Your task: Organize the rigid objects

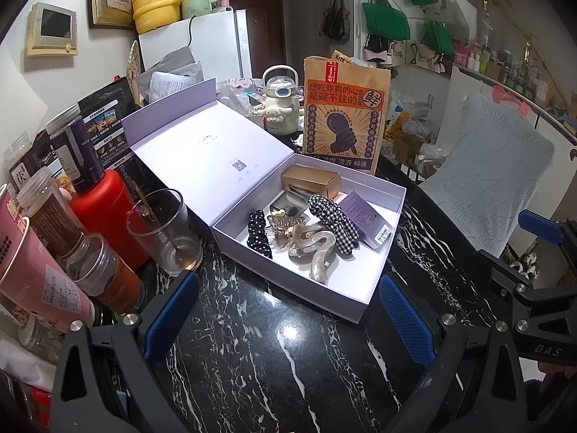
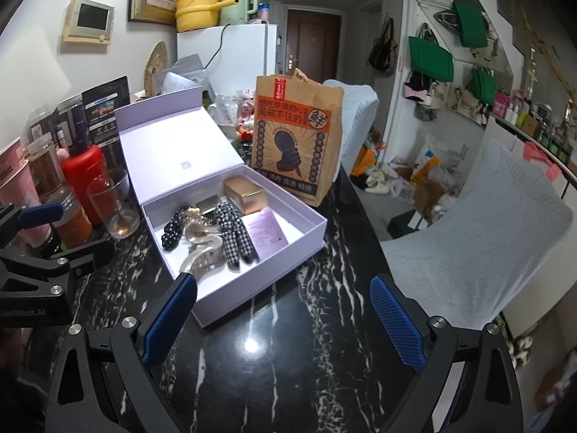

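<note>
Both the left gripper (image 1: 286, 319) and right gripper (image 2: 283, 319) hover with jaws open and empty over the marble table (image 1: 252, 361), facing the lidded box (image 1: 364, 299) already holding hair clips (image 1: 310, 241), seemingly ready to close it.

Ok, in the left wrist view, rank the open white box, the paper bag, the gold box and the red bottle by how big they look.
1. open white box
2. paper bag
3. red bottle, though it sits nearer the camera, so its true rank against the bag is unsure
4. gold box

Lilac box (image 1: 364, 303), gold carton (image 1: 312, 179), polka-dot scrunchie (image 1: 259, 232) (black, white dots), gingham scrunchie (image 1: 333, 222), white-veined black marble tabletop (image 1: 270, 361)
</note>
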The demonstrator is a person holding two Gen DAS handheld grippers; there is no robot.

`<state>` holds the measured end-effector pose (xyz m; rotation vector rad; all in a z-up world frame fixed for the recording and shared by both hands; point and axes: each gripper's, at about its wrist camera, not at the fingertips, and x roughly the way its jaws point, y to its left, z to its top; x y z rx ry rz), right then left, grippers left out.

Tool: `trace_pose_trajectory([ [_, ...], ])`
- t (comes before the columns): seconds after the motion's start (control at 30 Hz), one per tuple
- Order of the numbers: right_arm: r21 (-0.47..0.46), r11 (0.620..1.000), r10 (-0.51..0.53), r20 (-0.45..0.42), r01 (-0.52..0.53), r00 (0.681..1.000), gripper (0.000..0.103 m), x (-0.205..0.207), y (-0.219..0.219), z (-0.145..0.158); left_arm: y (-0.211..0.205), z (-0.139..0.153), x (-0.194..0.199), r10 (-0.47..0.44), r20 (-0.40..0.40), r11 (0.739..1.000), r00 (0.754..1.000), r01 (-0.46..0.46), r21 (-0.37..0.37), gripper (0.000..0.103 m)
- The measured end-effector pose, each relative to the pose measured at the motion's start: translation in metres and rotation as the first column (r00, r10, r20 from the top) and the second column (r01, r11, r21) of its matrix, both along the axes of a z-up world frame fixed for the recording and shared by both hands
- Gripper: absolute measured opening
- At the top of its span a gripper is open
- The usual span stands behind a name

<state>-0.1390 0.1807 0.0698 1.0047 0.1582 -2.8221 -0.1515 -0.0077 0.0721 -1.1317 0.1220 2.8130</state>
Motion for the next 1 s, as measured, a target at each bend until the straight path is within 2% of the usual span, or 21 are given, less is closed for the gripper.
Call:
trace_pose_trajectory([
  [1.0,0.014,1.000,0.000,0.025,0.000,1.000,0.098,-0.0034,-0.0006,-0.0046,0.0018,-0.0088,-0.0037,-0.008,0.036,1.000,0.999,0.008,0.000,0.102],
])
